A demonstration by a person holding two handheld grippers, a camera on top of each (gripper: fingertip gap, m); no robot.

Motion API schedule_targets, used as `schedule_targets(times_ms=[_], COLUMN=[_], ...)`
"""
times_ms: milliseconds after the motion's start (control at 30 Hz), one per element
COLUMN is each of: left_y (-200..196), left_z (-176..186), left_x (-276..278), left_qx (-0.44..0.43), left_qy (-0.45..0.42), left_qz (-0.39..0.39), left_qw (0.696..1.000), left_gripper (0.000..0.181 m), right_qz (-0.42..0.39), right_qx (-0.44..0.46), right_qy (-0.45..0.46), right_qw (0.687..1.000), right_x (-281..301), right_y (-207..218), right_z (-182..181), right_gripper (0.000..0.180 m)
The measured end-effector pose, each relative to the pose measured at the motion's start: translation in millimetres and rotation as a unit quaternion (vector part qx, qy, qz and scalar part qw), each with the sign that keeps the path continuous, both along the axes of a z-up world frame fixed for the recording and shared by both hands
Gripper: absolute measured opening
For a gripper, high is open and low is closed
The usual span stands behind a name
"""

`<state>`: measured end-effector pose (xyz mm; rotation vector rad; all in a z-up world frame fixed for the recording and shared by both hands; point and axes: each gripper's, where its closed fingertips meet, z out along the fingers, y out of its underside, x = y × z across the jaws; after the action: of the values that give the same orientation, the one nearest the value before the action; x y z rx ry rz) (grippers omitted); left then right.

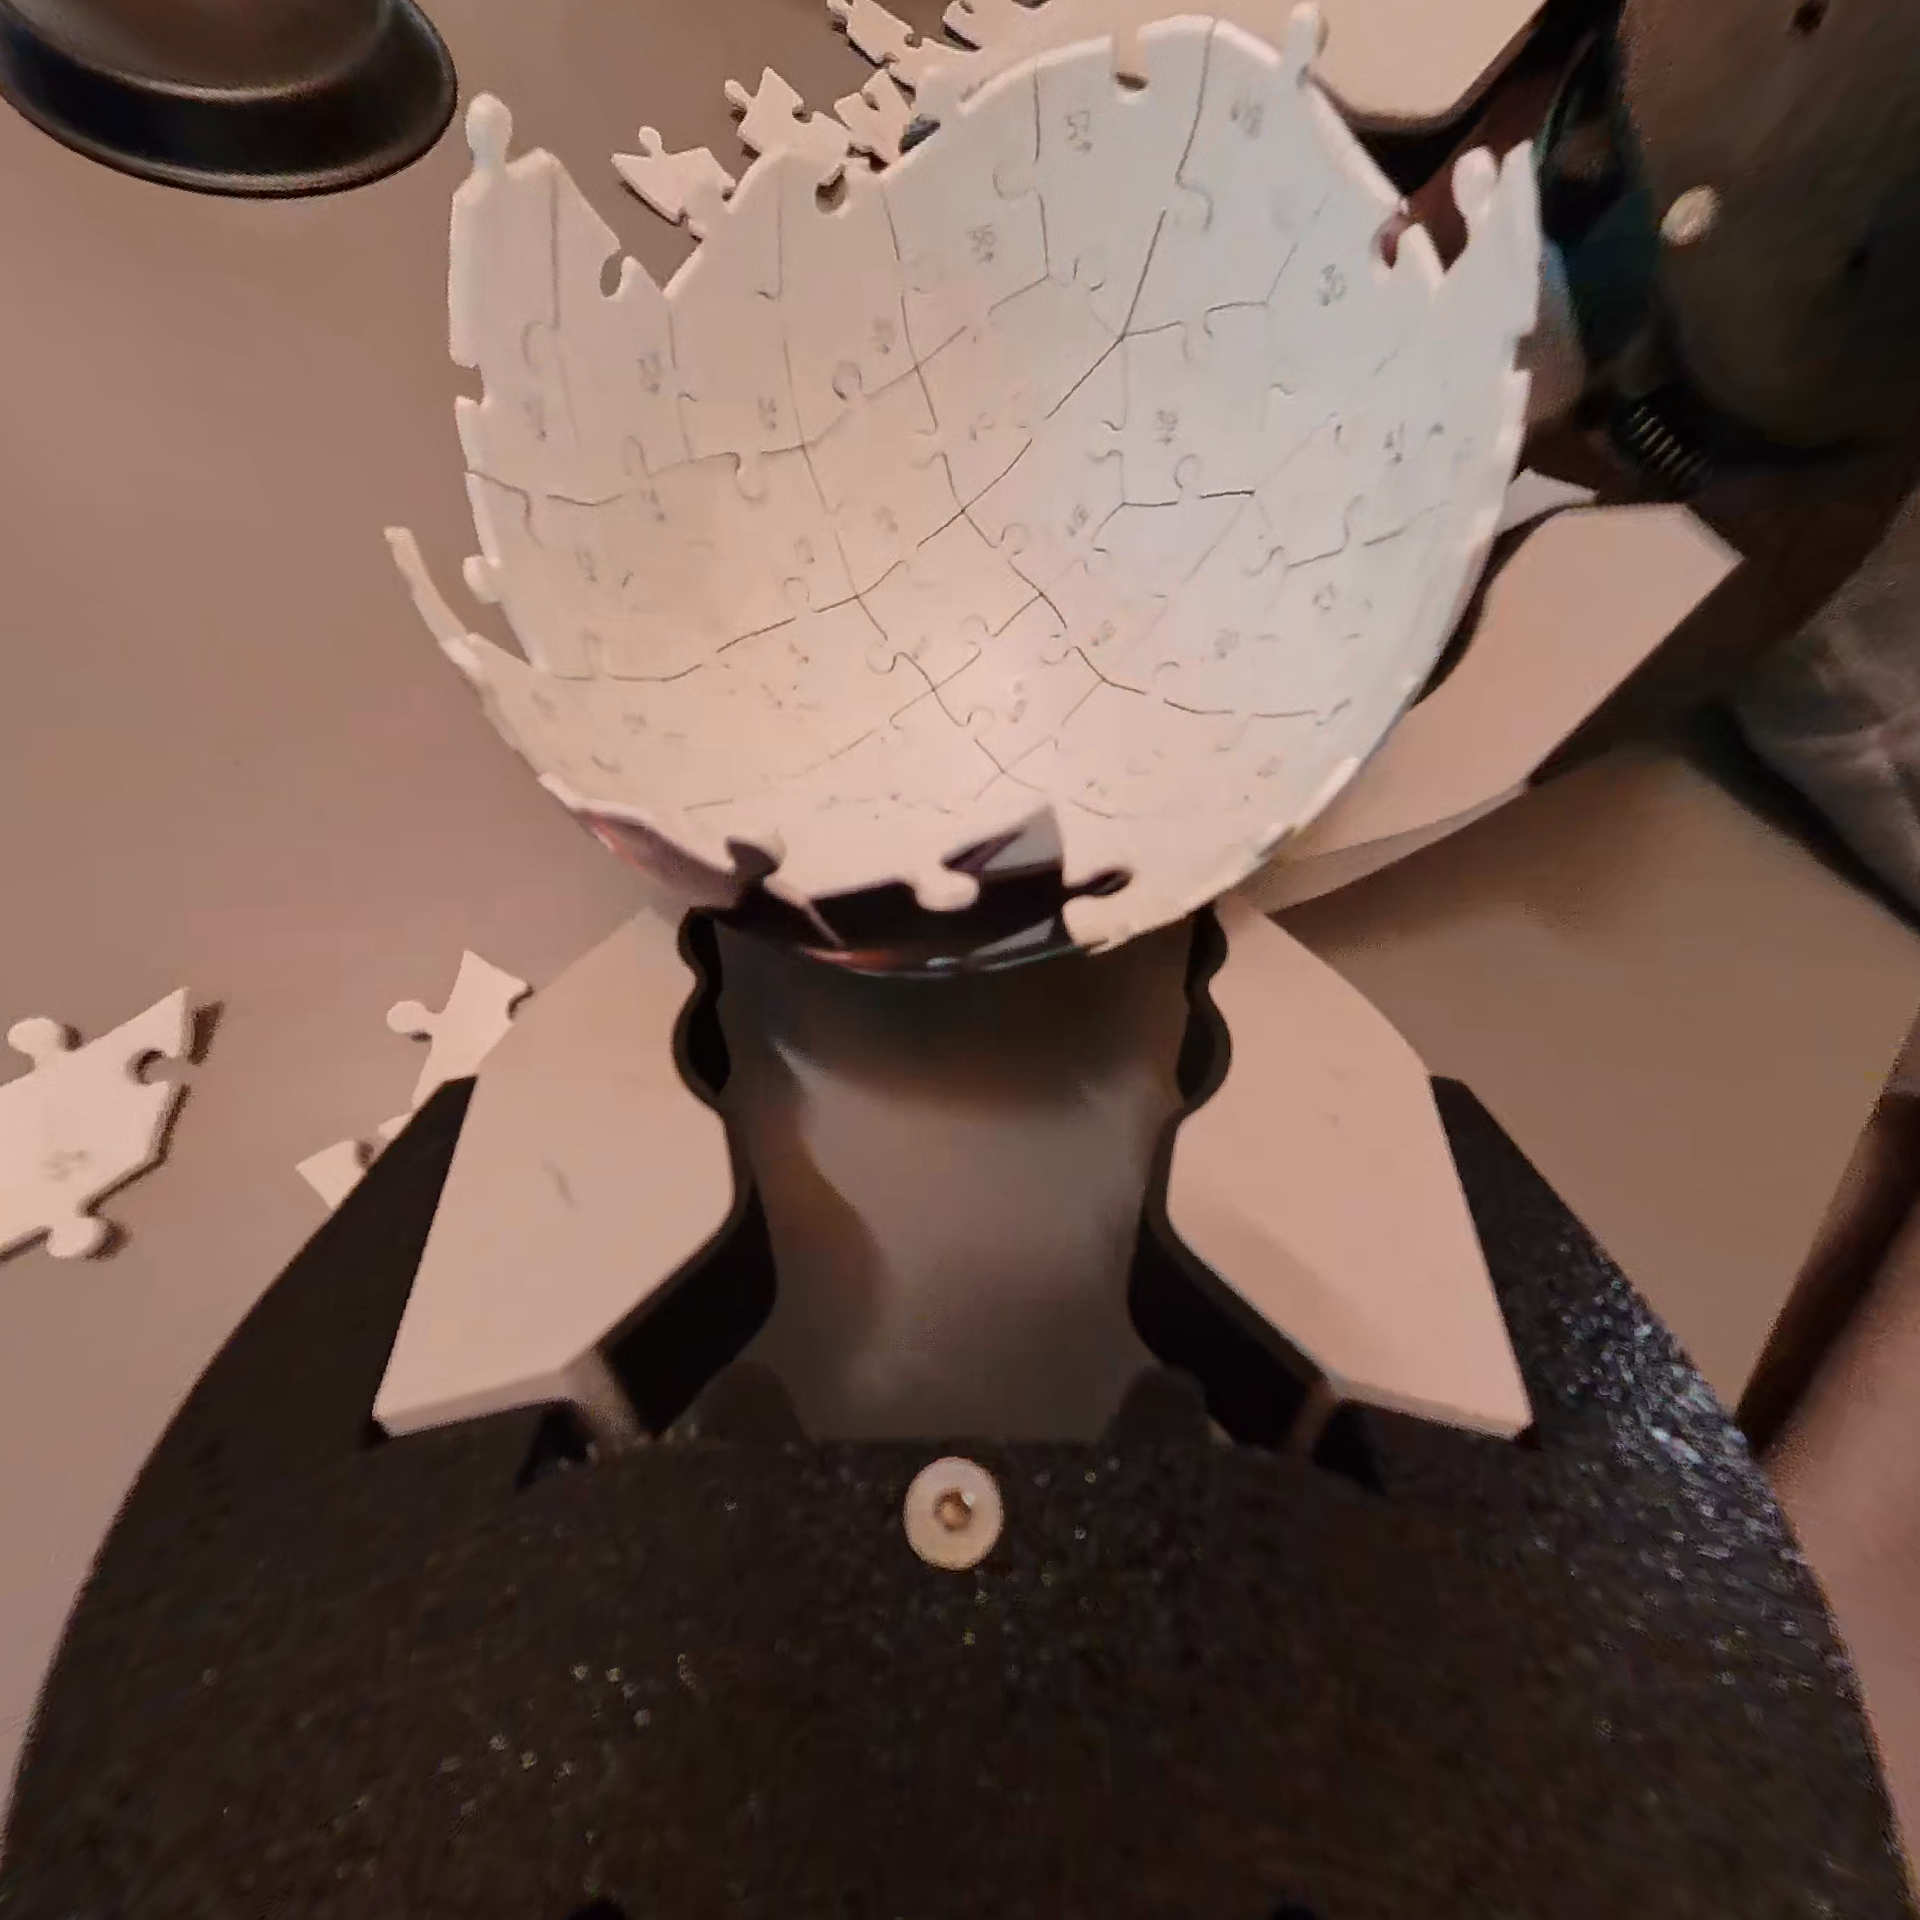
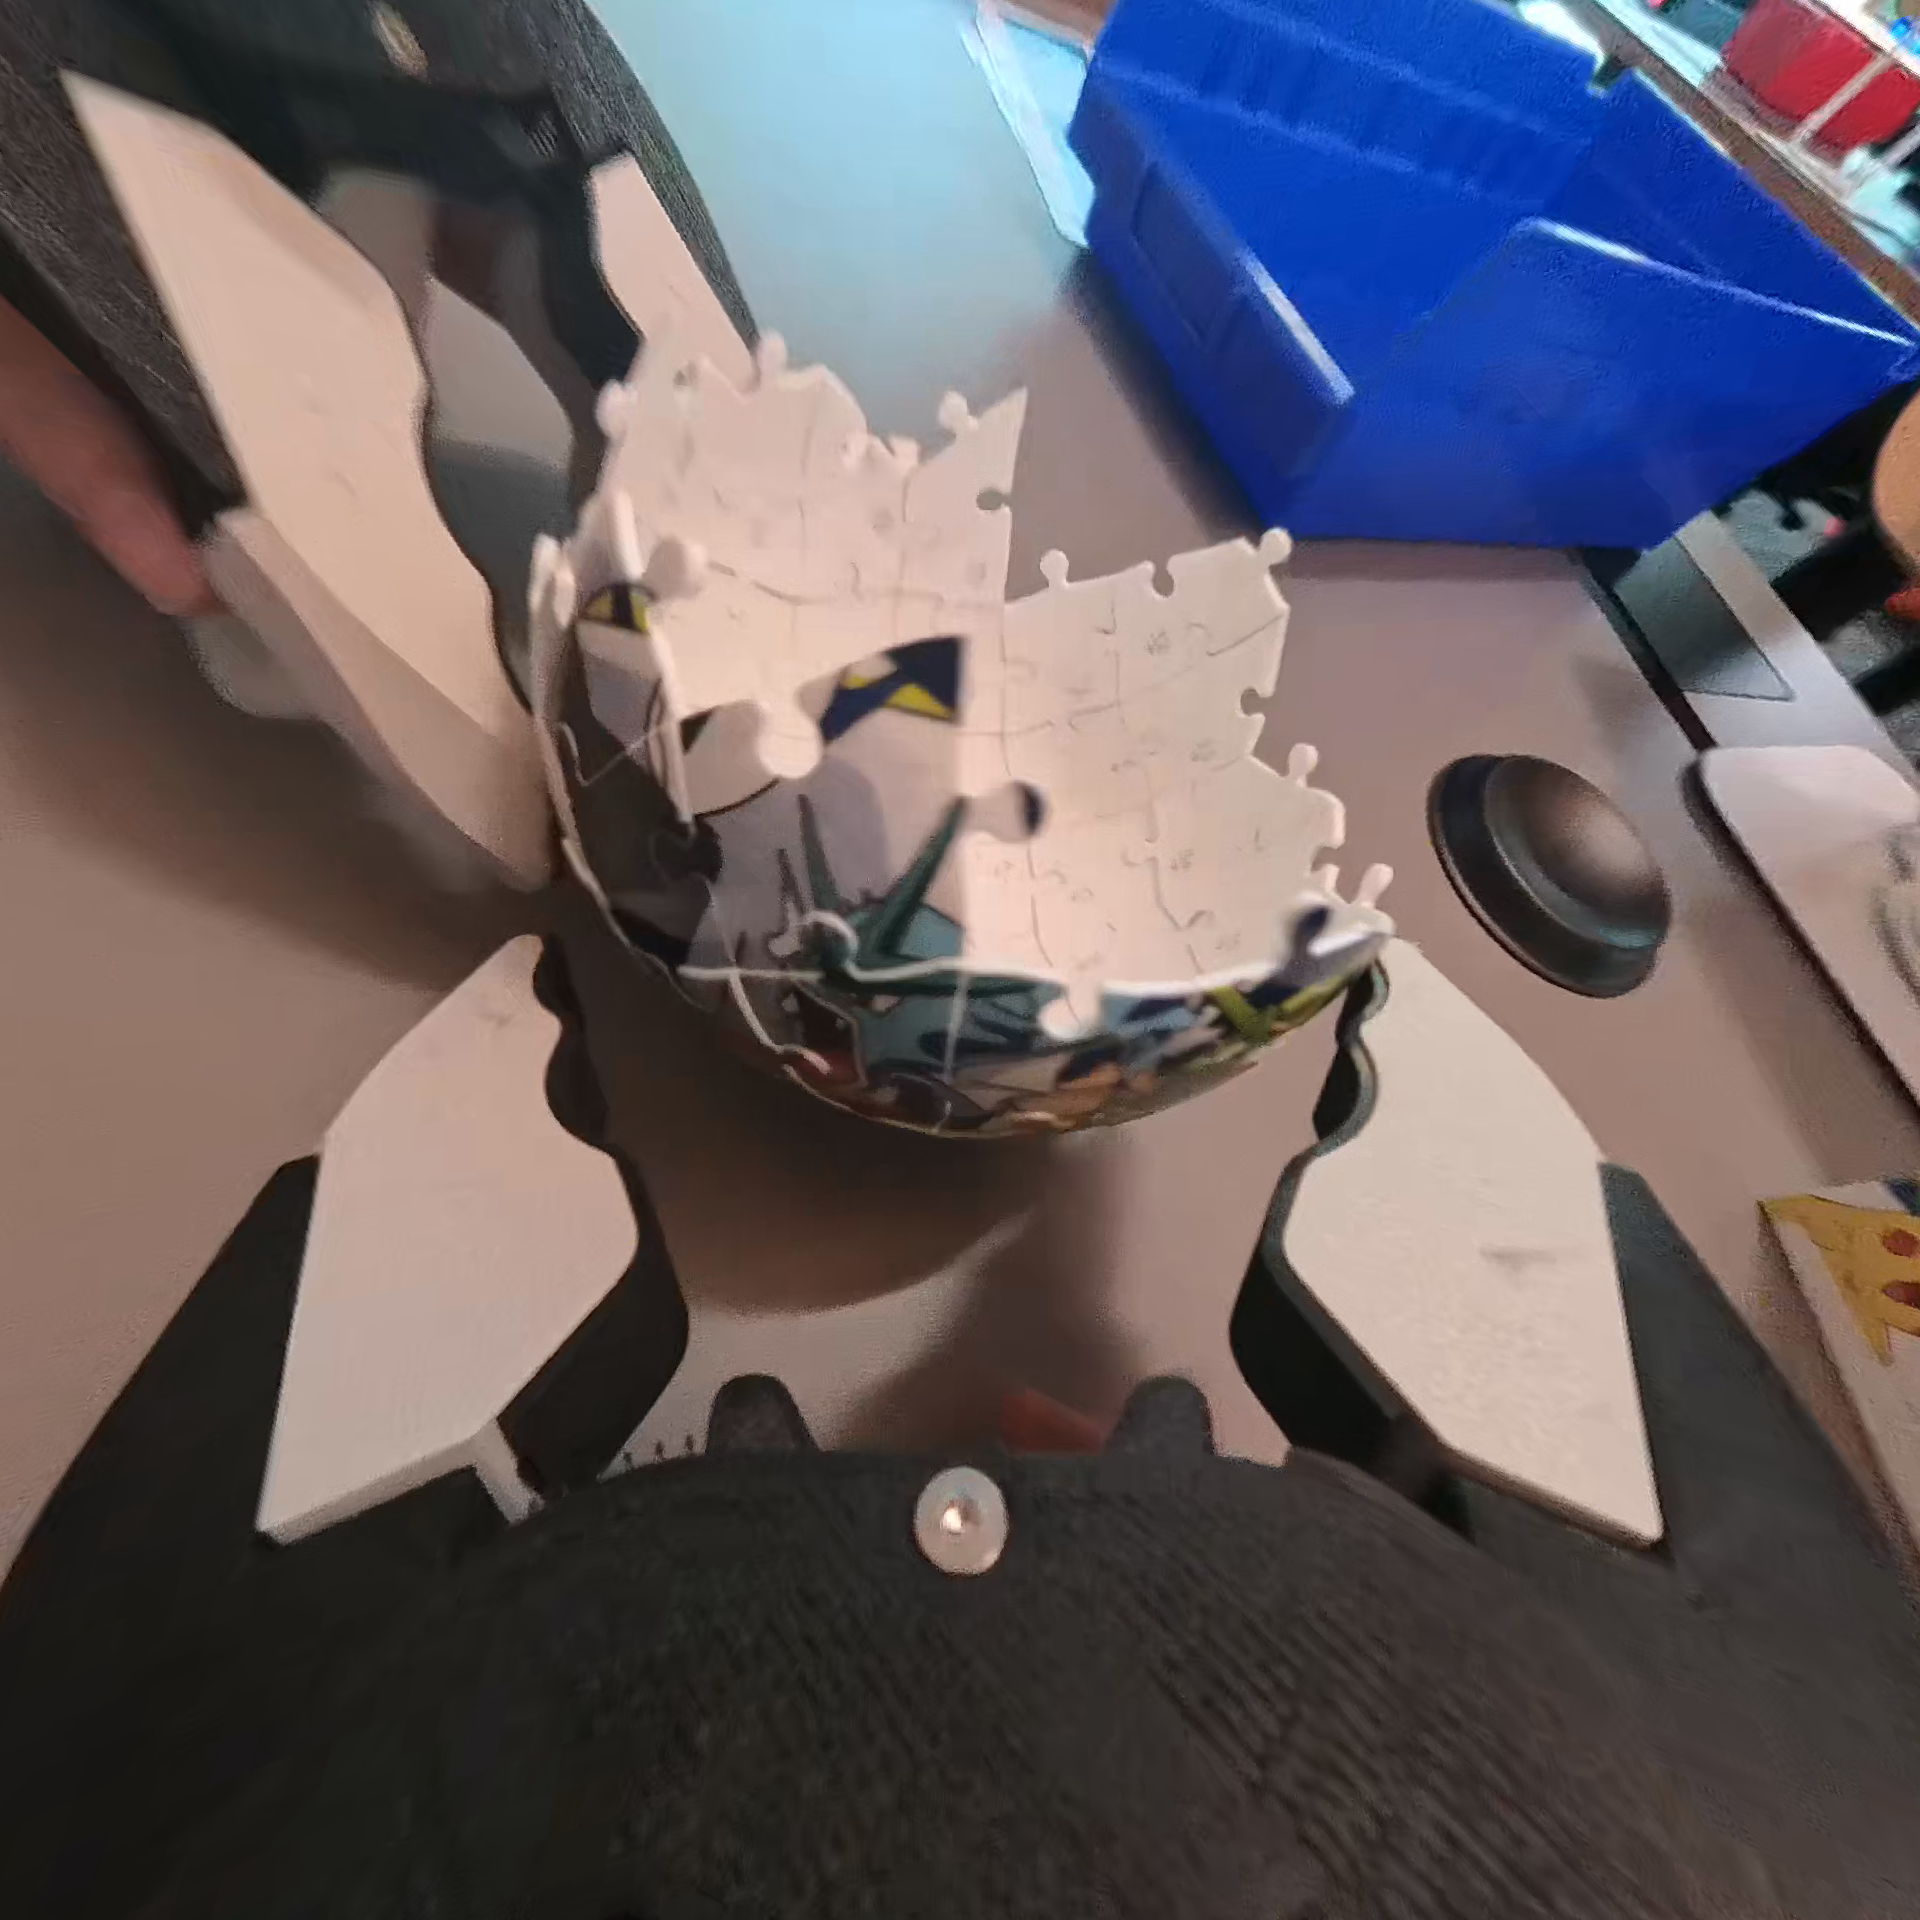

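A half-built puzzle ball shell [image 1: 966, 499], white inside and printed in colour outside, stands open like a bowl. My left gripper [image 1: 951, 977] is shut on the shell's near lower edge, which fills the gap between its tips. In the right wrist view one of the left gripper's fingers [image 2: 343, 540] presses on the left side of the shell [image 2: 1122, 790]. My right gripper [image 2: 951, 1008] is wide open with the shell between its fingertips, and its right tip is close to the rim. One of its fingers [image 1: 1579, 644] shows at the shell's right side.
Loose white puzzle pieces lie at the left [image 1: 83, 1122] and behind the shell [image 1: 821, 114]. A black round stand [image 2: 1548, 883] sits on the brown table [image 2: 208, 987]. A blue bin [image 2: 1455, 291] stands at the back and a printed sheet [image 2: 1849, 1278] lies at the right edge.
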<state>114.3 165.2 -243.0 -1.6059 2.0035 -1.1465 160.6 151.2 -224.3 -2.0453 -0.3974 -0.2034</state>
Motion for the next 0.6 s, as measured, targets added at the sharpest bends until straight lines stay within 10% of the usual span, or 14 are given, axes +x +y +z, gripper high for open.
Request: schedule_targets(times_ms=[600], left_y=[-28], left_z=[-7], left_x=[-39], left_qx=[0.042], left_qy=[0.072], left_qz=[-0.066], left_qw=[0.994], left_gripper=[0.082], right_qz=[0.003], right_qx=[0.010], right_qy=[-0.015], right_qw=[1.000], right_x=[-14], right_y=[-22], right_z=[2], right_gripper=[0.130])
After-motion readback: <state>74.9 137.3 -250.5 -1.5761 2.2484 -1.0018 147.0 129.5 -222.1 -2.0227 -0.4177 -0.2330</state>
